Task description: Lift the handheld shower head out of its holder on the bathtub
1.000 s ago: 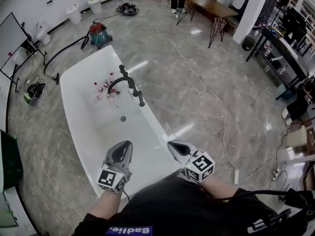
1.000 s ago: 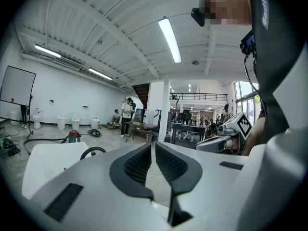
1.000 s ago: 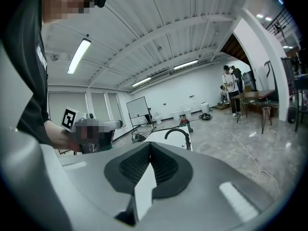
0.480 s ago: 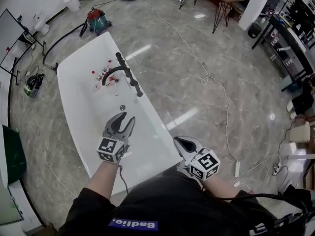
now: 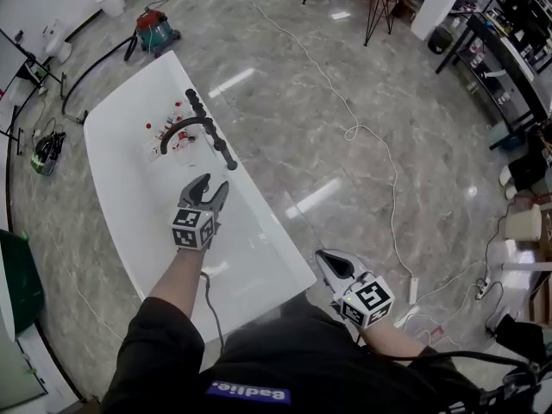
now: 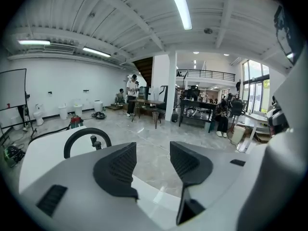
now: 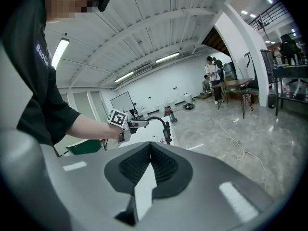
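Your left tool (image 5: 214, 185) has just been opening: jaws wide, nothing between, over the bathtub (image 5: 129, 198). Right tool (image 5: 326, 258) shut, empty. Shower head (image 5: 222, 150) on rim just ahead, hard to separate from the tap (image 5: 177, 126).

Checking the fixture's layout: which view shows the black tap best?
Head view: the whole tap on the tub rim, from above. Left gripper view shows only its arched spout; right gripper view shows the tap small and distant.
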`<control>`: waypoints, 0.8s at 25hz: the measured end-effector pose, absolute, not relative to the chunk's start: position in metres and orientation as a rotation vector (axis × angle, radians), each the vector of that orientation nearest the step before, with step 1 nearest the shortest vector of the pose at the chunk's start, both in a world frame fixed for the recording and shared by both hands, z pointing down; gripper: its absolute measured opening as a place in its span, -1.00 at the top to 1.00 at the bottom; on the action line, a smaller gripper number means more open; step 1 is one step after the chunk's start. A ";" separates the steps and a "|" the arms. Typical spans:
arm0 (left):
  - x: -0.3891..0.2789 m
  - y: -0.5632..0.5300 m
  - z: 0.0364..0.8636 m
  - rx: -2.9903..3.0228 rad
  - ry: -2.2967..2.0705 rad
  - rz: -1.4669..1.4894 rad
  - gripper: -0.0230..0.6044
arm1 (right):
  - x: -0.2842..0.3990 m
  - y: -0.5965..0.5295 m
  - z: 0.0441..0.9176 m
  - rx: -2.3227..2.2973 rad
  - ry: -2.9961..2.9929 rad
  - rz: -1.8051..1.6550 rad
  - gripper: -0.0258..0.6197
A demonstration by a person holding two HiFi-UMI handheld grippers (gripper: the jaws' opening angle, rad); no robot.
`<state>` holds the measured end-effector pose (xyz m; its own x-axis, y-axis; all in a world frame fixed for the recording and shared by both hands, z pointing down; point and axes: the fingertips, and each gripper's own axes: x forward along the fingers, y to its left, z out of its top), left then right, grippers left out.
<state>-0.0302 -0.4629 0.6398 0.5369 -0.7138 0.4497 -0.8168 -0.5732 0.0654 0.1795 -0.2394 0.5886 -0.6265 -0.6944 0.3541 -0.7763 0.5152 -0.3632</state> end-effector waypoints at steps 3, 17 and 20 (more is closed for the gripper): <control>-0.033 -0.490 0.672 2.460 -1.312 0.602 0.27 | 0.191 -0.240 0.605 1.282 -2.556 0.777 0.92; -0.037 -0.593 0.792 2.292 -1.362 0.833 0.21 | 0.231 -0.223 0.664 1.329 -2.368 0.916 0.91; -0.034 -0.610 0.810 2.278 -1.368 0.884 0.21 | 0.249 -0.214 0.676 1.354 -2.304 0.952 0.91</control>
